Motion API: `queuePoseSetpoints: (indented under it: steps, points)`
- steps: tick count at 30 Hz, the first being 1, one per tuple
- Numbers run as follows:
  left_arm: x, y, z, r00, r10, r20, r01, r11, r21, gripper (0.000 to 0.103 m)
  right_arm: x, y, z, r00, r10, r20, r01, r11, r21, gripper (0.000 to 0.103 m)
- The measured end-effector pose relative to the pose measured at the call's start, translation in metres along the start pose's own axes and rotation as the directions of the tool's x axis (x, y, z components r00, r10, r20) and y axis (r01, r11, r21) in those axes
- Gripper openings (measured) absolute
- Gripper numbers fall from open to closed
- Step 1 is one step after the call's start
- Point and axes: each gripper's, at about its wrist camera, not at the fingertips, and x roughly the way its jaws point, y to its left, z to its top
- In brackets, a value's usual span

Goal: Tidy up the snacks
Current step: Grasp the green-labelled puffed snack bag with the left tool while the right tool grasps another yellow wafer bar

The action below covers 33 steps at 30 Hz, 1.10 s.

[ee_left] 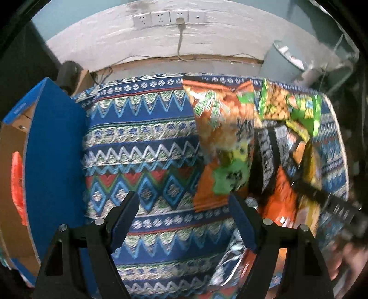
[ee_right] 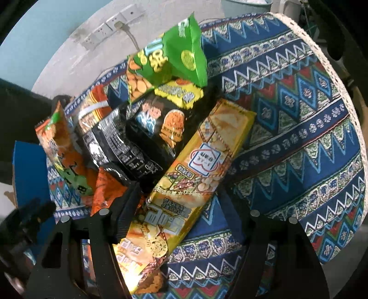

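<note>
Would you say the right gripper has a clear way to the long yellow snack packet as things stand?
Probably yes. The yellow snack packet lies on top of the pile, its near end already between the right gripper's open jaws, with nothing covering it.

Blue zigzag-and-diamond cloth [ee_right: 287, 138] covers the desk; yellow snack pack [ee_right: 195, 174], green bag [ee_right: 184, 55], black bag [ee_right: 151, 128], blue box [ee_left: 55, 142].

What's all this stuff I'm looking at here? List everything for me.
Snack packets: about six, orange, green, black and yellow, piled together on the cloth; the yellow packet lies between the right gripper's jaws.
Tablecloth: one, blue zigzag pattern, covering the table.
Cardboard box: one, blue outside, left of the cloth.
Wall sockets: four, white, on the wall behind.
Left gripper: black, open over bare cloth.
Right gripper: black, open.
</note>
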Motion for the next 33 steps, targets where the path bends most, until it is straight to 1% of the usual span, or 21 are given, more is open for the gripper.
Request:
queuePoseSetpoints:
  steps: [2,3,4,5,6,8,10,13,15,19,21,22,24,27,28,29,30,31,32,33]
  points:
    - [0.003,-0.001,0.006,1.000,-0.025,0.005,0.025,0.999,-0.023,0.081,-0.002,-0.001,-0.002,1.000,-0.021,0.003,0.021,1.000,-0.022,0.054]
    - [0.004,-0.002,0.009,0.999,-0.043,0.009,0.043,0.998,-0.035,0.082,-0.002,-0.002,-0.003,1.000,-0.031,0.006,0.031,0.999,-0.034,0.052]
    - [0.005,-0.003,0.011,0.998,-0.054,0.011,0.054,0.998,-0.042,0.082,-0.003,-0.004,-0.005,0.999,-0.046,0.011,0.047,0.998,-0.042,0.047]
    - [0.007,-0.005,0.014,0.997,-0.075,0.016,0.076,0.996,-0.053,0.085,-0.004,-0.007,-0.006,0.998,-0.066,0.009,0.066,0.996,-0.051,0.042]
    - [0.009,-0.007,0.016,0.996,-0.090,0.020,0.091,0.994,-0.061,0.088,-0.005,-0.013,-0.008,0.997,-0.080,0.005,0.080,0.995,-0.058,0.041]
    - [0.013,-0.010,0.019,0.994,-0.104,0.025,0.106,0.992,-0.076,0.088,-0.003,-0.023,-0.011,0.995,-0.103,-0.005,0.102,0.992,-0.068,0.036]
    - [0.019,-0.014,0.023,0.993,-0.116,0.018,0.117,0.989,-0.092,0.088,-0.005,-0.031,-0.012,0.994,-0.110,0.000,0.109,0.991,-0.078,0.034]
    - [0.032,-0.016,0.029,0.994,-0.109,-0.008,0.107,0.988,-0.112,0.088,-0.012,-0.034,-0.015,0.982,-0.183,0.041,0.187,0.973,-0.135,0.033]
    - [0.039,-0.017,0.031,0.994,-0.109,-0.018,0.105,0.987,-0.123,0.088,-0.014,-0.036,-0.017,0.975,-0.215,0.060,0.222,0.962,-0.160,0.033]
    - [0.049,-0.015,0.033,0.995,-0.101,-0.017,0.098,0.987,-0.125,0.088,-0.016,-0.039,-0.021,0.966,-0.247,0.079,0.258,0.948,-0.188,0.034]
    - [0.052,-0.014,0.035,0.995,-0.095,-0.012,0.093,0.988,-0.125,0.088,-0.015,-0.042,-0.024,0.968,-0.238,0.086,0.250,0.950,-0.189,0.034]
    - [0.055,-0.013,0.036,0.995,-0.097,-0.007,0.095,0.987,-0.127,0.088,-0.013,-0.044,-0.025,0.969,-0.231,0.085,0.243,0.952,-0.188,0.036]
    - [0.059,-0.012,0.037,0.995,-0.104,0.002,0.103,0.986,-0.132,0.088,-0.008,-0.045,-0.027,0.970,-0.226,0.093,0.241,0.951,-0.195,0.037]
    - [0.063,-0.014,0.041,0.993,-0.112,0.020,0.114,0.985,-0.127,0.088,0.005,-0.044,-0.028,0.965,-0.243,0.099,0.259,0.942,-0.215,0.039]
    - [0.064,-0.015,0.041,0.993,-0.118,0.027,0.120,0.986,-0.118,0.087,0.008,-0.044,-0.029,0.964,-0.245,0.100,0.262,0.940,-0.221,0.039]
    - [0.065,-0.016,0.041,0.992,-0.125,0.034,0.127,0.986,-0.105,0.082,0.008,-0.043,-0.030,0.960,-0.249,0.125,0.272,0.934,-0.230,0.040]
    - [0.066,-0.015,0.041,0.990,-0.133,0.038,0.136,0.986,-0.094,0.074,0.010,-0.042,-0.031,0.957,-0.256,0.136,0.283,0.928,-0.242,0.040]
    - [0.067,-0.017,0.040,0.989,-0.141,0.038,0.143,0.986,-0.081,0.069,0.011,-0.040,-0.033,0.952,-0.266,0.152,0.298,0.919,-0.258,0.040]
    - [0.068,-0.021,0.039,0.988,-0.150,0.032,0.152,0.986,-0.068,0.057,0.013,-0.037,-0.035,0.948,-0.275,0.162,0.310,0.911,-0.271,0.040]
    - [0.069,-0.024,0.039,0.987,-0.157,0.024,0.158,0.986,-0.054,0.052,0.013,-0.035,-0.038,0.943,-0.278,0.182,0.322,0.903,-0.284,0.040]
